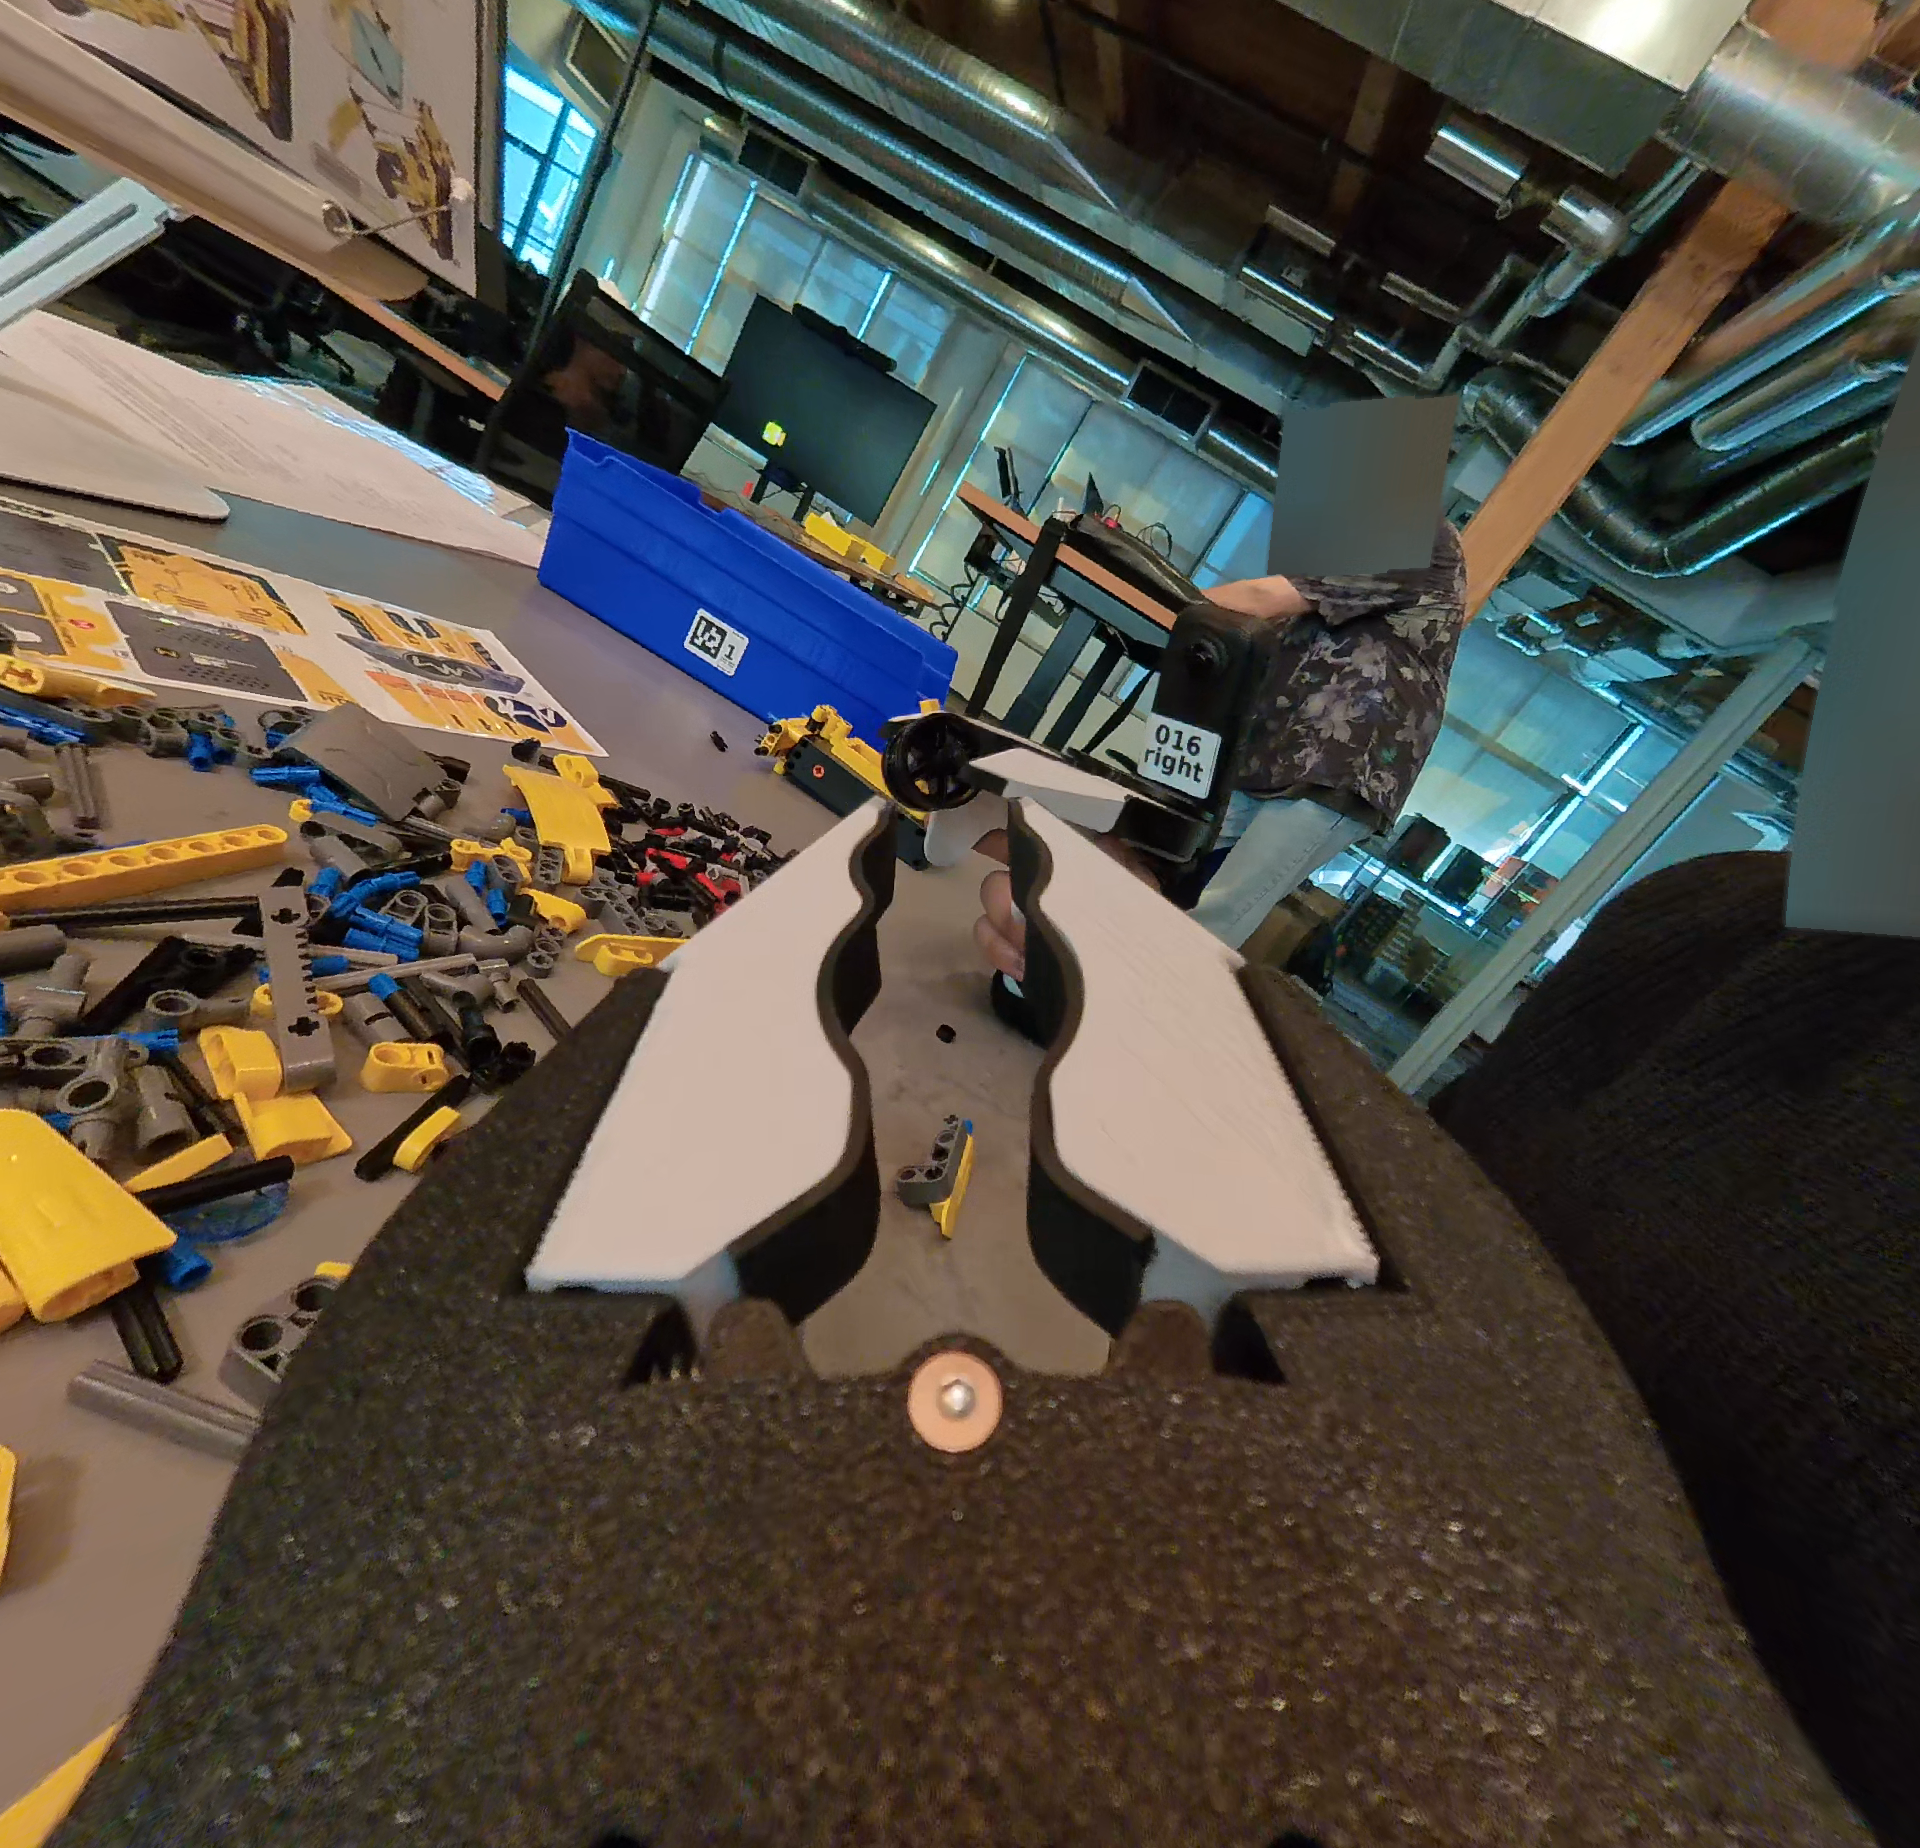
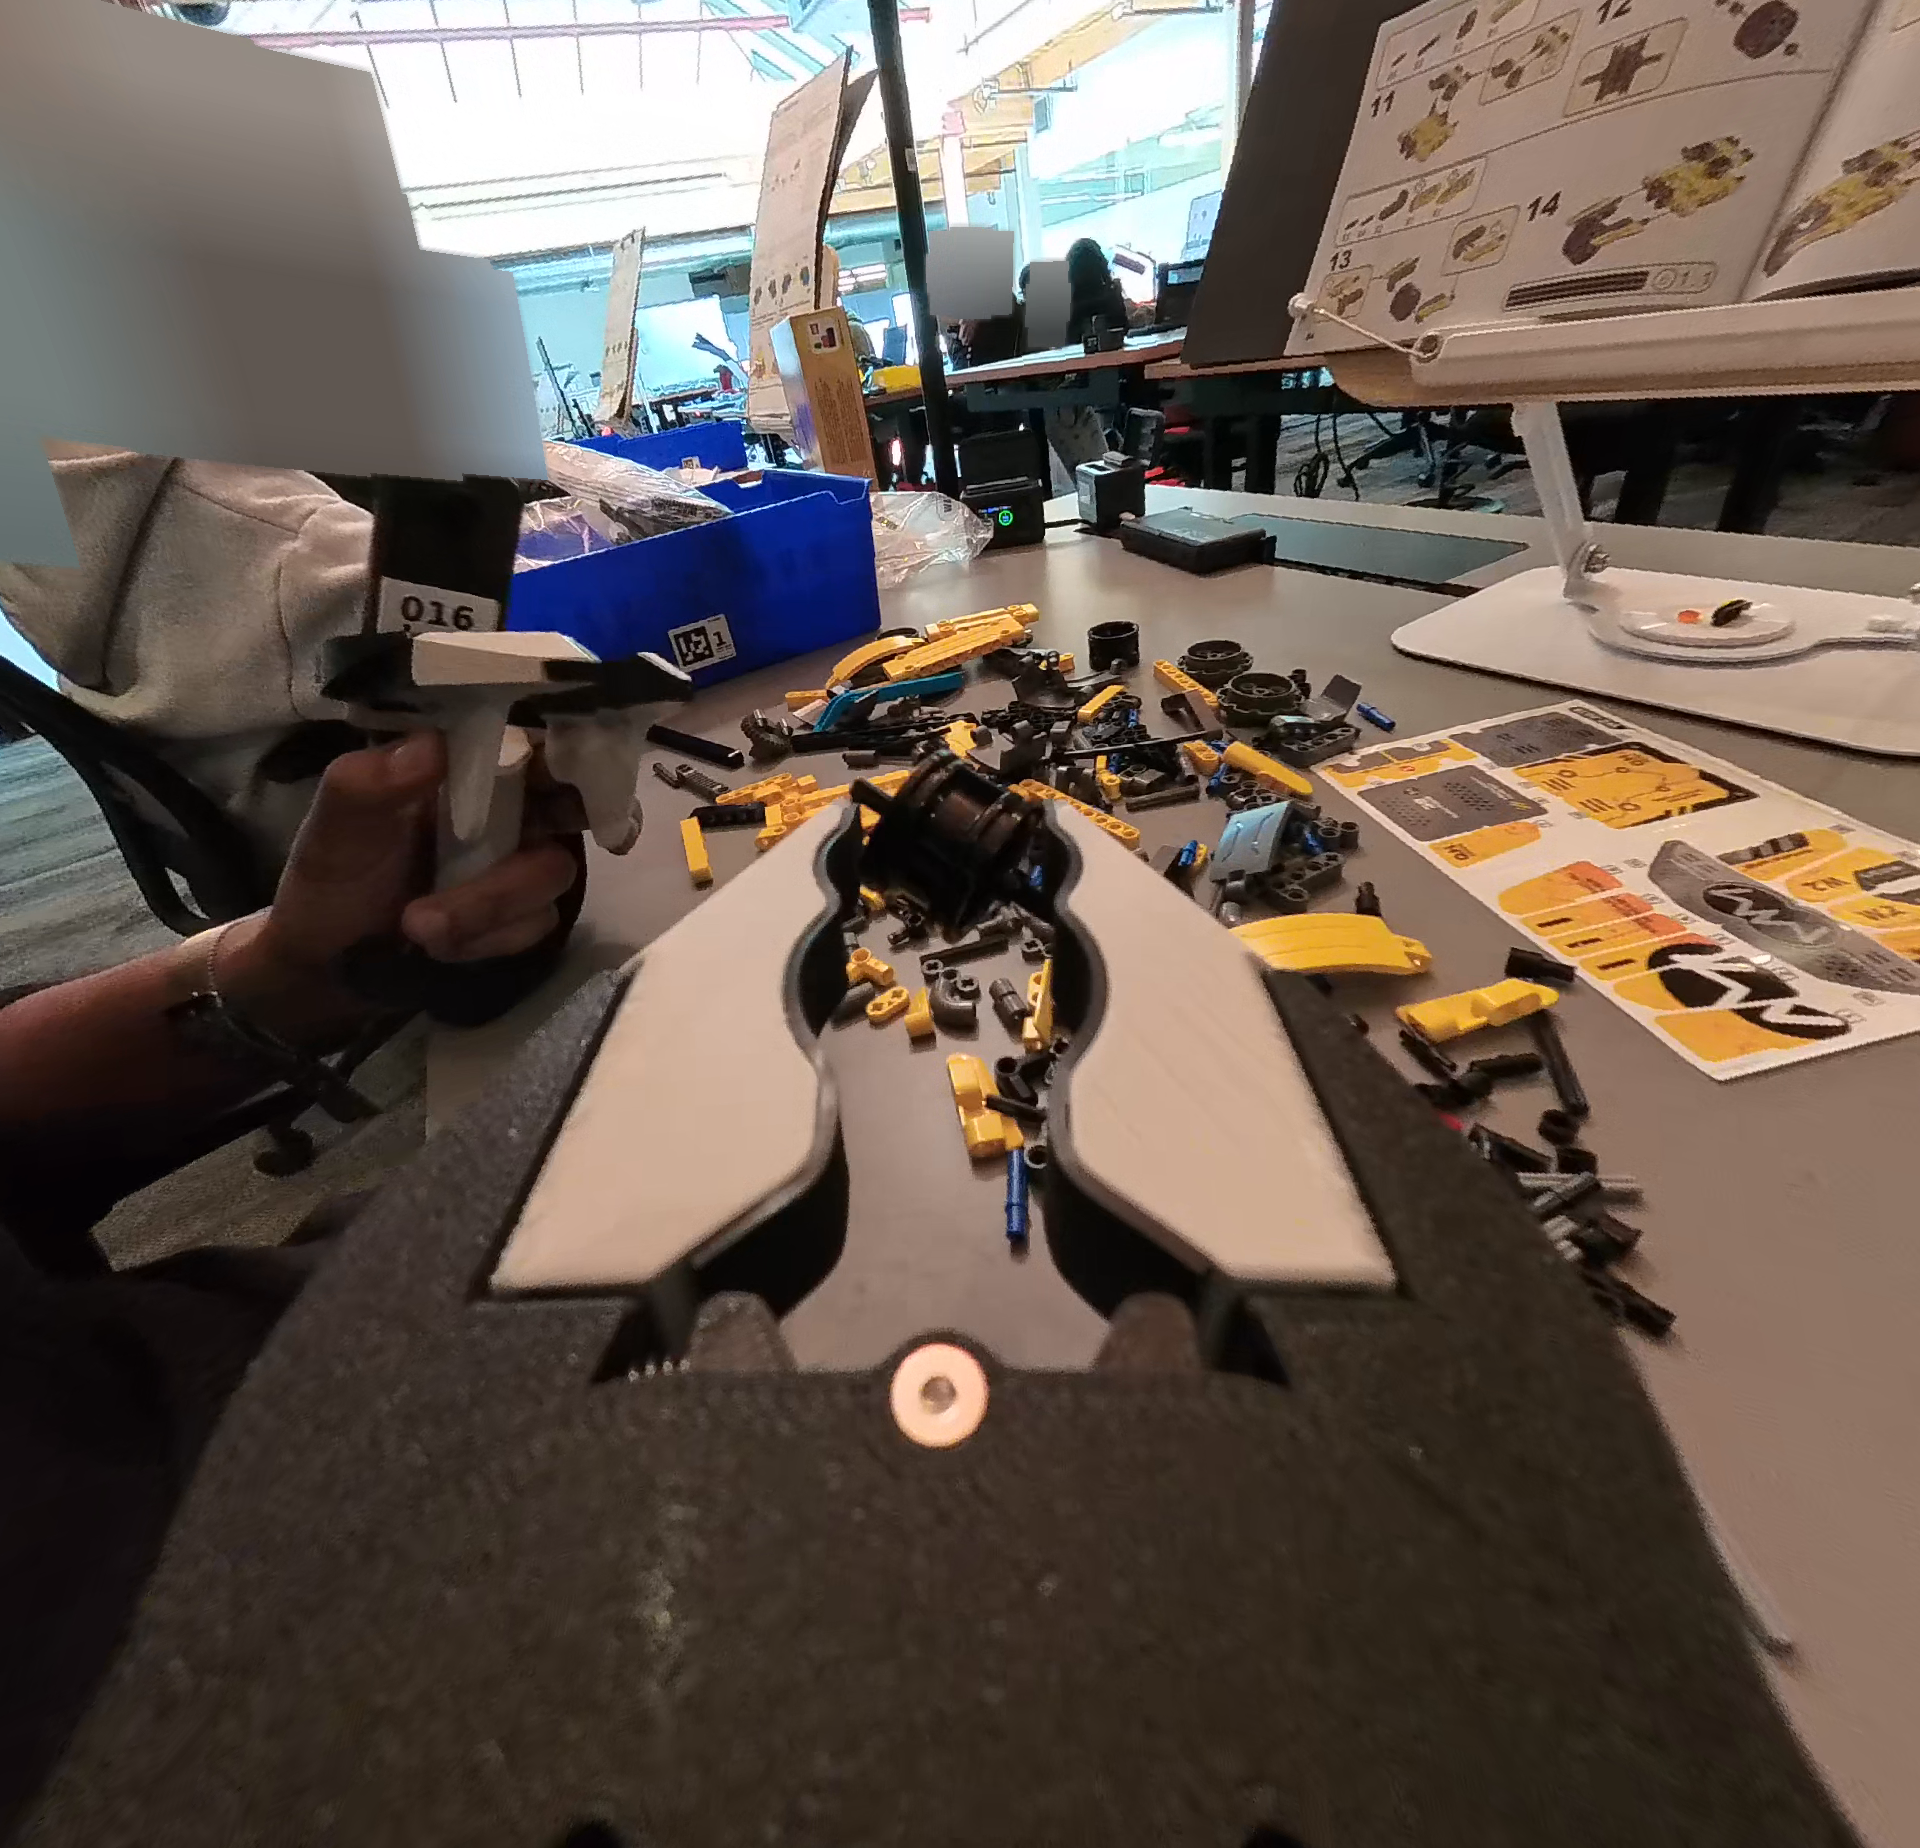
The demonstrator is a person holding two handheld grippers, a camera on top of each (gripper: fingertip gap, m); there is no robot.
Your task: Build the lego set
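Observation:
My right gripper (image 2: 948, 830) is shut on a black wheel rim (image 2: 951, 827) and holds it above a pile of small yellow, black, grey and blue building pieces (image 2: 1039, 749) on the grey table (image 2: 1766, 1331). In the left wrist view the rim (image 1: 928, 764) sits at the right gripper's (image 1: 971, 775) tip. My left gripper (image 1: 951, 822) is open and empty, low over the table near its edge, pointing at the rim. A small grey and yellow piece (image 1: 940, 1170) lies between its fingers. A hand holds the left gripper (image 2: 540, 801) at the left of the right wrist view.
A blue bin (image 2: 727, 572) stands at the back, with a partly built yellow assembly (image 1: 821, 749) in front of it. A sticker sheet (image 2: 1662, 884) lies flat. An instruction booklet (image 2: 1610, 136) rests on a white stand. A dark chair (image 1: 1714, 1071) is beside the table. There is about 11 cm between the tips of the two grippers.

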